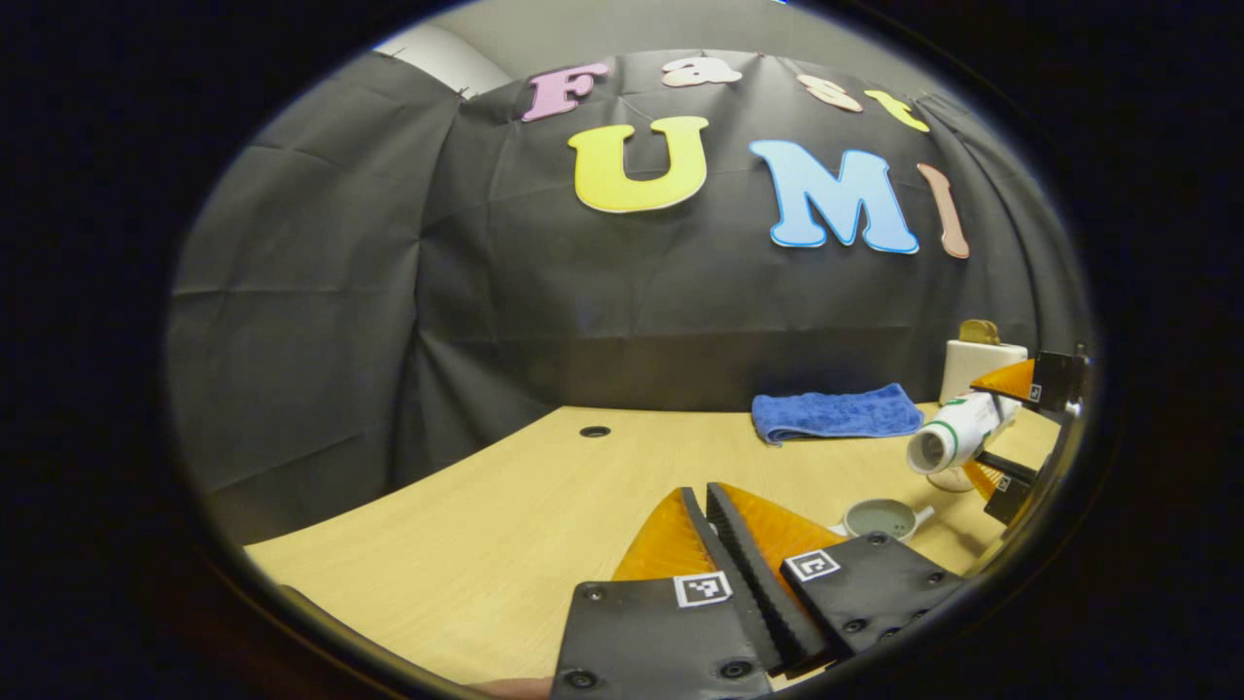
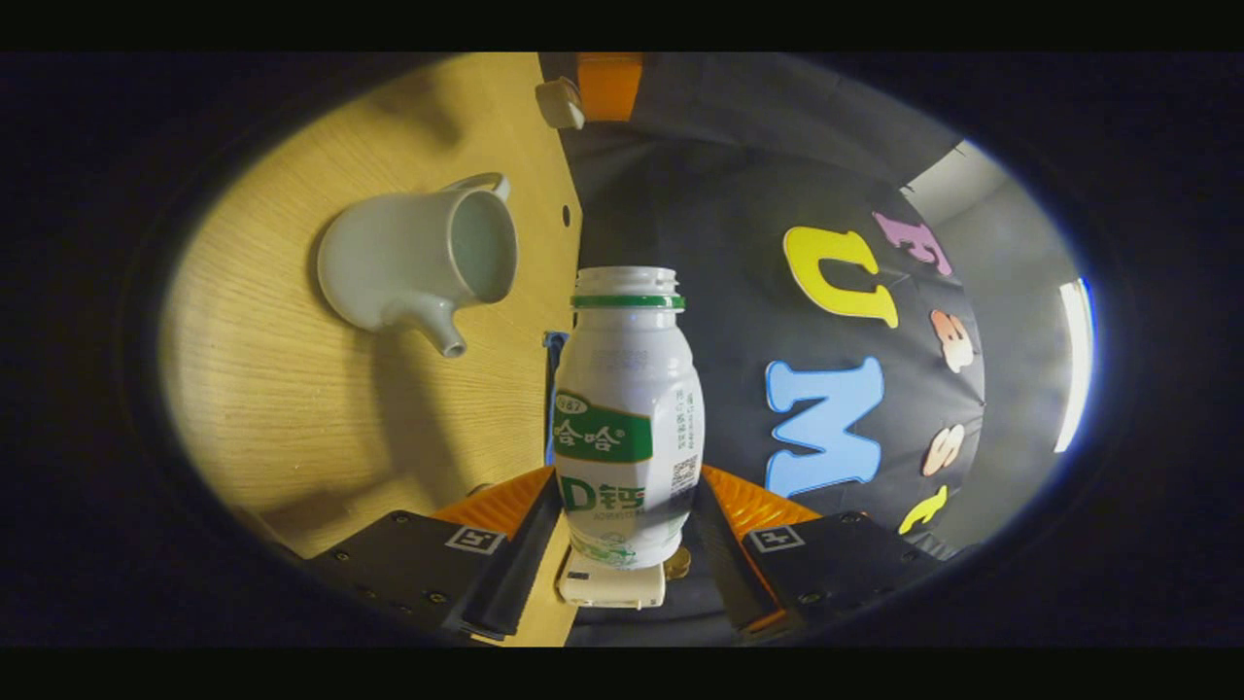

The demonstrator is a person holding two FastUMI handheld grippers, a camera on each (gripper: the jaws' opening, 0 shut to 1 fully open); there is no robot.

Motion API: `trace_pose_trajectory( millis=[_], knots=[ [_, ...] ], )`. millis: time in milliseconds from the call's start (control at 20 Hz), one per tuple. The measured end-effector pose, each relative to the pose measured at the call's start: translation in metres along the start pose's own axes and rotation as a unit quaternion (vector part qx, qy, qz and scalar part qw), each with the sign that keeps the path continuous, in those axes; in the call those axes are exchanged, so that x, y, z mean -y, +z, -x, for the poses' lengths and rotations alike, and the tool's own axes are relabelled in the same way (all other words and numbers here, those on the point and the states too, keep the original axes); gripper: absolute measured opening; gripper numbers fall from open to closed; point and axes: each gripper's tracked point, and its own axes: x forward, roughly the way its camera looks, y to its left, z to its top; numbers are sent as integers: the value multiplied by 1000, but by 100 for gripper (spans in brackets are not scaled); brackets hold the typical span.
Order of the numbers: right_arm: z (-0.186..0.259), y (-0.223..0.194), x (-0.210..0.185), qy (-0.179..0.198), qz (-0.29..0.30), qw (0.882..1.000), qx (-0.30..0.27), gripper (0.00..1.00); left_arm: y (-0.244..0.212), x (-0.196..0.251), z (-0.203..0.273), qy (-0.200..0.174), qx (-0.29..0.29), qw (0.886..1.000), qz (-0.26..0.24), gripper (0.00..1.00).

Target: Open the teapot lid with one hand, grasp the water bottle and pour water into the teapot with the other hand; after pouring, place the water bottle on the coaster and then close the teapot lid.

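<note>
Left gripper hovers over the wooden table, its fingers pressed together on nothing. Farther right, the right gripper holds the tipped water bottle above the open teapot, near a blue towel.

Right gripper clamps the uncapped water bottle by both fingers; the lidless teapot sits on the table, apart from the bottle's mouth.

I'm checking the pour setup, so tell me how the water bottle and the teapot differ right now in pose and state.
The water bottle is clamped between the right gripper fingers and tipped on its side above the wooden table; the teapot stands upright on that table, ungripped. The bottle is tall and narrow with a printed label and green neck ring; the teapot is squat and plain, with spout and handle. Both are pale with uncovered mouths.
</note>
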Motion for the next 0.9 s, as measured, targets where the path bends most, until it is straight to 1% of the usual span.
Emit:
trace_pose_trajectory(
  millis=[50,100,150,200,250,300,350,400,450,500,550,600,650,800,850,900],
  knots=[
    [-1,0,0,1,6,1000,1,76,1,0,0,0,0,1000,0,8],
    [-1,1,1,1,11,1000,1,74,0,0,0,-1,0,1000,1,8],
    [-2,1,2,0,16,1000,1,76,1,0,0,-1,0,1000,1,8],
    [-1,1,2,-2,20,1000,2,73,-1,1,0,-1,0,1000,0,8],
    [1,1,2,-5,23,1000,3,76,0,1,0,-2,1,1000,0,8],
    [2,2,2,-7,27,1000,4,76,-1,1,0,-3,0,1000,1,8],
    [0,2,3,-8,30,1000,5,73,-1,2,0,-3,0,1000,1,100],
    [0,3,3,-9,34,999,6,76,-2,2,0,-3,-1,1000,0,8],
    [0,3,5,-9,38,999,7,76,-1,2,1,-4,0,1000,0,8],
    [0,4,5,-11,42,999,7,73,-1,3,1,-4,0,1000,-1,8],
    [0,3,6,-13,47,999,8,76,0,3,1,-4,0,1000,-2,8],
    [0,2,6,-14,52,999,8,76,-1,3,0,-4,0,1000,-3,100],
    [-1,2,7,-16,56,998,8,76,0,4,0,-4,0,1000,-3,8],
    [-1,3,8,-19,64,998,11,76,-2,4,0,-5,-2,1000,-2,100],
    [-2,3,10,-20,70,997,13,76,-2,4,0,-5,-2,1000,-1,8],
    [-2,4,10,-22,76,997,15,76,-4,5,-1,-5,-3,1000,-1,82]
  ],
)
